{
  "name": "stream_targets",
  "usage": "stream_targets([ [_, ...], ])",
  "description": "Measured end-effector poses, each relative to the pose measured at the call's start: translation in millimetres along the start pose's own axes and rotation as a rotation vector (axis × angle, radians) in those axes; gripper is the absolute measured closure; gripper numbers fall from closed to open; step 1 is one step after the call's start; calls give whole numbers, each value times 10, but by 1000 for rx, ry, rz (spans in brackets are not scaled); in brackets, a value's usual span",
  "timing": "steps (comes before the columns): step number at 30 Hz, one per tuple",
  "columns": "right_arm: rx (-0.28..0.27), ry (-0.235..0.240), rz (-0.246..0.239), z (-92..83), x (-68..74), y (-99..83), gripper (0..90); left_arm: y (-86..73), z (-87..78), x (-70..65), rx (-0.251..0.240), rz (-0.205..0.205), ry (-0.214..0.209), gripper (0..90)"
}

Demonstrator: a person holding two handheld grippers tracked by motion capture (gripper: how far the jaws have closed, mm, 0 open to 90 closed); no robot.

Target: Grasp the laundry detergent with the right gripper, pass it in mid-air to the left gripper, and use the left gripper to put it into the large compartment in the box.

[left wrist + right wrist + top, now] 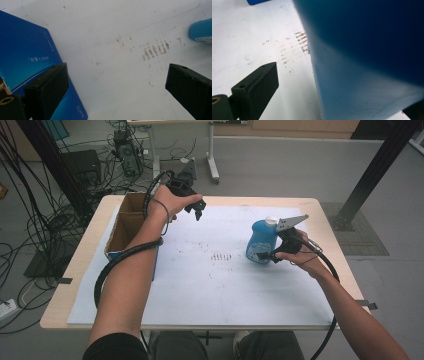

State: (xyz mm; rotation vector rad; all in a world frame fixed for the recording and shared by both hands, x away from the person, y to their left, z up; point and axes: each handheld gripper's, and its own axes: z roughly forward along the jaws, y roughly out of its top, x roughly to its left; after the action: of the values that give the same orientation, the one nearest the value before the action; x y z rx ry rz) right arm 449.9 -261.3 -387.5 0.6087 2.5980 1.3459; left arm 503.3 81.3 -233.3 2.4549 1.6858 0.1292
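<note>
A blue bottle [261,242] with a white cap stands upright on the white mat [210,290] at the right. My right gripper [276,254] is at its right side, low down. In the right gripper view the bottle [367,50] sits between the jaws, and a gap of mat shows between it and the left jaw, so my right gripper [337,95] is open. My left gripper [197,210] hangs open above the mat's far left, next to an open cardboard box [131,220] with blue sides. Its view shows the box wall [25,50] and the bottle's edge [201,31] past my left gripper [117,72].
The mat covers most of a wooden table [75,270]. Brown scuff marks [222,256] lie at the mat's middle. Cables trail from both grippers across the person's forearms. Beyond the table are floor cables, equipment and a black post.
</note>
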Motion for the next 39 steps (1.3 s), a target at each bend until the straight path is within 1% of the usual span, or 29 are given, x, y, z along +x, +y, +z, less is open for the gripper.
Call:
stream_targets([
  [31,-19,6,-4,-7,11,18,26,-5,-38,20,-6,-5,8,55],
  [39,-13,4,-8,4,14,18,26,-15,-27,10,0,3,12,55],
])
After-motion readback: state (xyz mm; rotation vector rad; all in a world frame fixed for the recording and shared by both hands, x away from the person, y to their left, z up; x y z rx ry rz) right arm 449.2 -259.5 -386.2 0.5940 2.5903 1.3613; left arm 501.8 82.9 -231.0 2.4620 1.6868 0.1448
